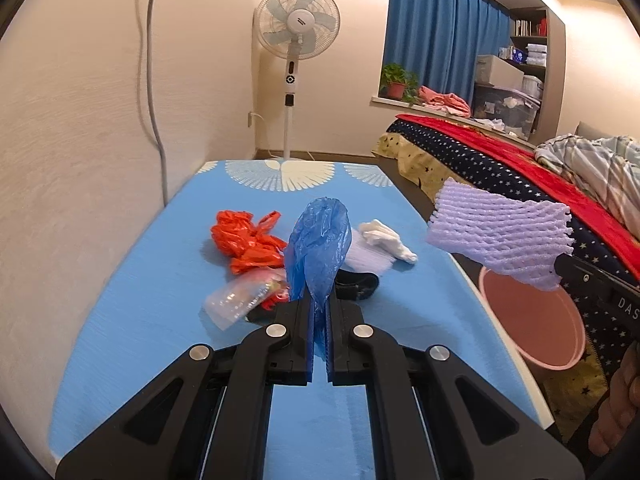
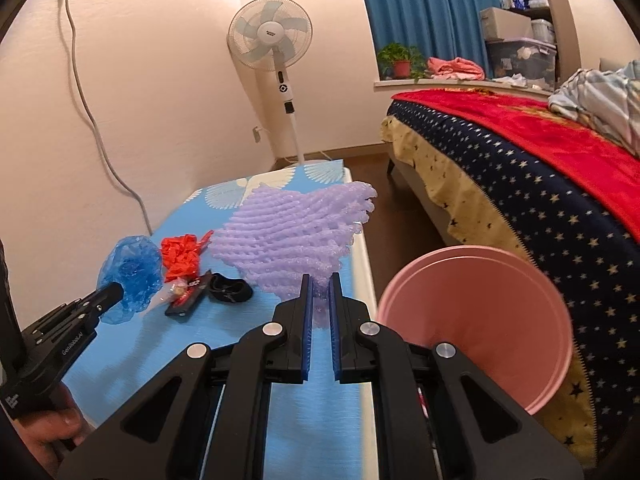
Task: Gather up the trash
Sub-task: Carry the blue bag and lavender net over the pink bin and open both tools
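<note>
Firmly pinched, the left gripper (image 1: 319,308) holds a blue plastic bag (image 1: 318,248) upright above the blue table (image 1: 140,300), while the right gripper (image 2: 319,292) clamps a purple foam net (image 2: 296,232) near the pink bin (image 2: 476,320) beside the table. Behind them lie an orange bag (image 1: 248,240), clear wrapper (image 1: 236,300) and white tissue (image 1: 386,238).

Bare blue desk (image 1: 140,280) lies open along the wall side and near edge, while an orange bag (image 1: 246,242), white tissue (image 1: 386,240) and dark wrappers (image 2: 230,286) crowd its middle, and a pink bin (image 2: 476,320) fills the narrow gap to the bed (image 2: 520,184).
</note>
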Demonstrator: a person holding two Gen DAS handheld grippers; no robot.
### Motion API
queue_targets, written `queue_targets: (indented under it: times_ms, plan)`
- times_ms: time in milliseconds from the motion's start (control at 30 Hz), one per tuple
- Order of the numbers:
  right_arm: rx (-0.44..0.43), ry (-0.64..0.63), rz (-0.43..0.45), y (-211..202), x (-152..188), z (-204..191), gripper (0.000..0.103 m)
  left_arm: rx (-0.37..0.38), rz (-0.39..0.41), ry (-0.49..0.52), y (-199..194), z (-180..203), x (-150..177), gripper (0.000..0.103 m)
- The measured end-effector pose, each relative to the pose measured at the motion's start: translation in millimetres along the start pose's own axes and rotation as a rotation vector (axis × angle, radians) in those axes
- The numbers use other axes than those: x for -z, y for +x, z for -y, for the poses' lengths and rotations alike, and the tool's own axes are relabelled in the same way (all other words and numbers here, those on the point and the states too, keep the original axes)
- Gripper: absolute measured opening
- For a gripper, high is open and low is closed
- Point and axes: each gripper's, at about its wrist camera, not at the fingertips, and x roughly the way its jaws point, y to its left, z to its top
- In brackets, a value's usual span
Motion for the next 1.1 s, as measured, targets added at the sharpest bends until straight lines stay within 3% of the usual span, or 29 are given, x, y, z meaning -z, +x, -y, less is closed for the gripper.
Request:
queue_targets:
  times_ms: [633, 1100]
  plan:
    - [0.080, -0.018, 0.060, -50.5, -19.2, 45.3, 0.008, 0.080, 0.009, 0.047, -14.1, 47.8, -6.4, 0.004]
    - [0.160, -0.020, 0.079, -54.9, -30.8, 98.0, 0.008, 0.124, 0.002, 0.079, 2.7, 88.8, -9.8, 0.004]
